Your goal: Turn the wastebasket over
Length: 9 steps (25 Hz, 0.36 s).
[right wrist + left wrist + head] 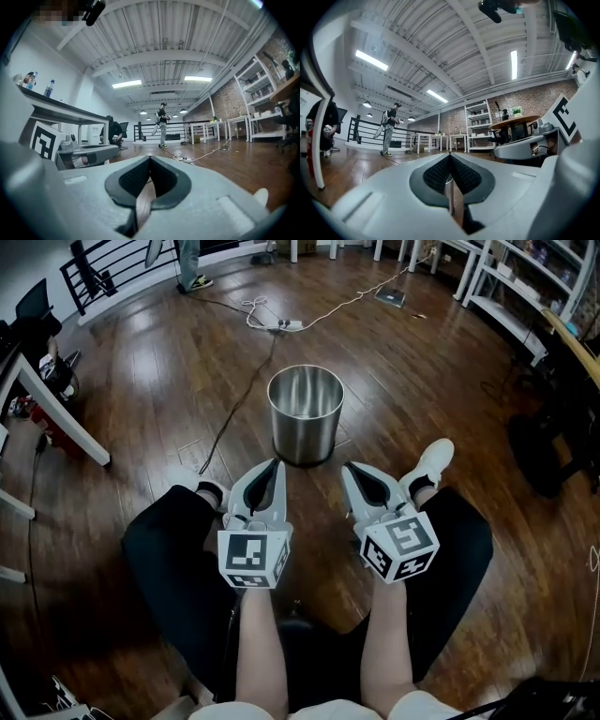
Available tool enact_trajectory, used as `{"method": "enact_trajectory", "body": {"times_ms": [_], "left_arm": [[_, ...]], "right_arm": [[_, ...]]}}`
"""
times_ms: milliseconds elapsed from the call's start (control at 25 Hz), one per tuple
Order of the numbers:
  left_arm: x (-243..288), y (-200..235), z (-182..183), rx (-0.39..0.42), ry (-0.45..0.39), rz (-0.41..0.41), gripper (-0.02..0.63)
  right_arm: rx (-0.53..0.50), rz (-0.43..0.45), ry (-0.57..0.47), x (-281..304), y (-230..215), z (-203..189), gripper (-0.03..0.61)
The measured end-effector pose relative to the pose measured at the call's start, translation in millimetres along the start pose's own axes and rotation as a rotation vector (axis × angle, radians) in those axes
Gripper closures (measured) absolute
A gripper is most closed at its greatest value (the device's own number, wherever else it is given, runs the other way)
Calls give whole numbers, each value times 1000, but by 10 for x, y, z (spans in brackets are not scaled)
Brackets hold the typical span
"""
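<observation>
The person's bare forearms (258, 652) reach forward from the bottom of the head view, each bearing a claw with a marker cube. The left claw (277, 463) has its jaws pressed together with nothing between them. The right claw (347, 468) is likewise closed and empty. Each gripper view shows the dark pads meeting at the tip. The two claws lie side by side, apart from each other, pointing toward the steel wastebasket (305, 418). It stands upright, mouth up, on the wooden floor (169, 381), just beyond the tips. A white shoe (433, 461) rests right of the right claw, and a black cable (239, 404) runs past the wastebasket's left side.
</observation>
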<state>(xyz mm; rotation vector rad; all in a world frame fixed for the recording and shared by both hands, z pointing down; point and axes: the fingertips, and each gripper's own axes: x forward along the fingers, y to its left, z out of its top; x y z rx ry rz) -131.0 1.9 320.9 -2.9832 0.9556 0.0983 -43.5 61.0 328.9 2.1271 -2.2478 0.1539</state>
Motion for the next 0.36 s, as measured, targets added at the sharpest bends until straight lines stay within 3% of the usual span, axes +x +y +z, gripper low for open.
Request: {"method": "enact_trajectory", "body": {"times_ms": [360], "left_arm": [[-106, -73, 101, -7, -19, -14, 598]], "right_arm": [[-29, -11, -23, -150, 94, 130, 587]]}}
